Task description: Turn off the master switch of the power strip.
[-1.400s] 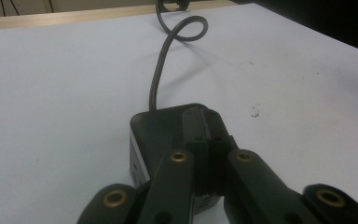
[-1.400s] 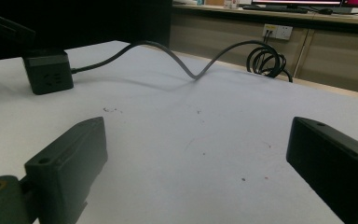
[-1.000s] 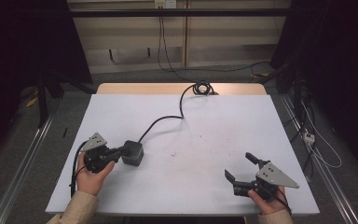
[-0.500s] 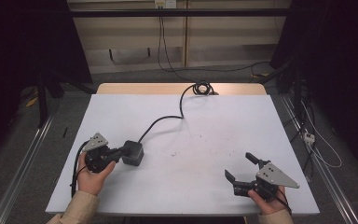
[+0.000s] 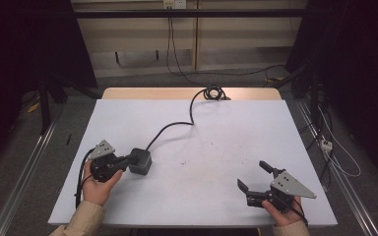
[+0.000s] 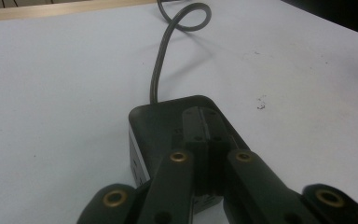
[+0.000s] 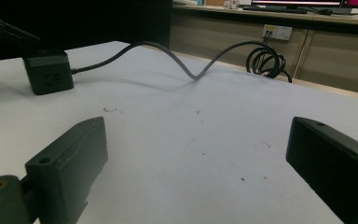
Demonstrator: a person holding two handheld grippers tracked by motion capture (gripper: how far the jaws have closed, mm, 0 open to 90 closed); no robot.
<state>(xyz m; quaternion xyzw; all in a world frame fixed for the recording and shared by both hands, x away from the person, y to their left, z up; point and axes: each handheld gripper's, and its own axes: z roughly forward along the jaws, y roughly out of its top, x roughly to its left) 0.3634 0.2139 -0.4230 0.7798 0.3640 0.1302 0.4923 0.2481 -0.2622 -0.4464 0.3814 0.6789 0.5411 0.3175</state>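
A black cube-shaped power socket (image 5: pixel 141 162) sits on the left part of the white tabletop (image 5: pixel 216 137), and its dark cable (image 5: pixel 173 126) snakes to a coil (image 5: pixel 213 92) at the far edge. My left gripper (image 5: pixel 128 160) lies low with its jaws pressed together, their tips over the top of the cube (image 6: pixel 154 121). In the left gripper view the two pads (image 6: pixel 196 121) meet with nothing between them. My right gripper (image 5: pixel 252 175) rests near the front right, open and holding nothing. From the right gripper view the cube (image 7: pixel 49 72) stands far off.
A wooden strip (image 5: pixel 177 93) borders the table's far edge. Wall sockets (image 7: pixel 278 31) and cables lie behind it, with loose cables (image 5: pixel 334 147) on the floor at the right. A few small dark specks (image 5: pixel 183 162) mark the tabletop.
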